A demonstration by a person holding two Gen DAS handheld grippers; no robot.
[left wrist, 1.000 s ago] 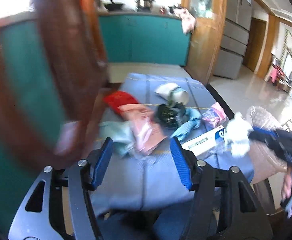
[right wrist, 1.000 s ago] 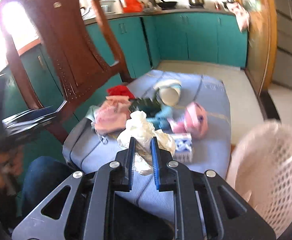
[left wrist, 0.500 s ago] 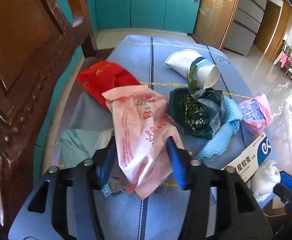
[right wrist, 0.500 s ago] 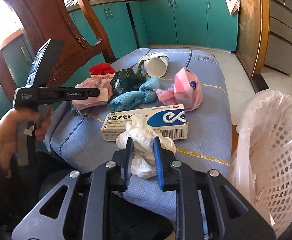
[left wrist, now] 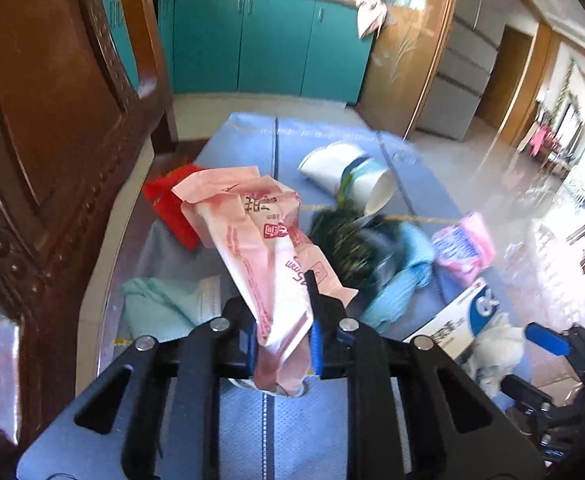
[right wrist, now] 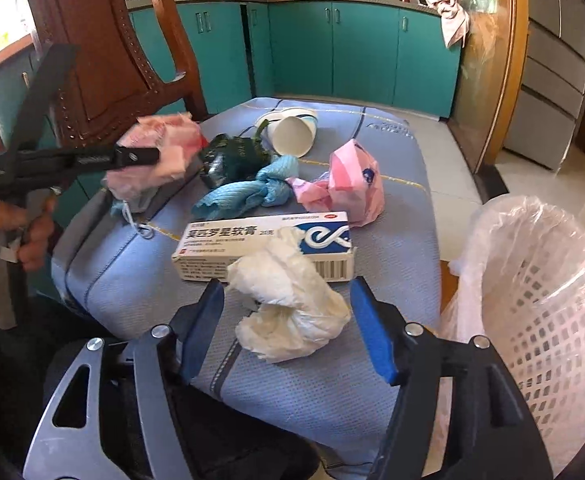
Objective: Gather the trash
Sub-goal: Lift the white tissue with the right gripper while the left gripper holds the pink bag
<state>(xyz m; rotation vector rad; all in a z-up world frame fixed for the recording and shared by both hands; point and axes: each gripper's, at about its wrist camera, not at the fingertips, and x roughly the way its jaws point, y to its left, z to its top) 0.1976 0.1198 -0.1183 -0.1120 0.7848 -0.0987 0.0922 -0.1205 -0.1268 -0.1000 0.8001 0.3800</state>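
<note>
My left gripper (left wrist: pixel 283 344) has its jaws closing, and both blue pads press on a crumpled pink wrapper (left wrist: pixel 260 240) that sticks up in front of it. In the right wrist view the same gripper (right wrist: pixel 152 156) holds the wrapper at the pile's left side. The jaws of my right gripper (right wrist: pixel 286 300) are opening. A crumpled white tissue (right wrist: pixel 292 308) lies between them on the blue tablecloth (right wrist: pixel 392 280), free of both pads. Behind the tissue lies a white and blue medicine box (right wrist: pixel 264 246).
A paper cup (right wrist: pixel 292 132), dark green bag (right wrist: pixel 228 156), blue rag (right wrist: pixel 248 192), pink plastic bag (right wrist: pixel 352 188), red packet (left wrist: pixel 172 208) and teal mask (left wrist: pixel 160 308) lie on the table. A bag-lined white basket (right wrist: pixel 540 280) stands at the right. A wooden chair (right wrist: pixel 104 60) is at the left.
My left gripper came down over the pink wrapper and closed on it. My right gripper lowered the white tissue beside the box and opened, letting it go onto the cloth.
</note>
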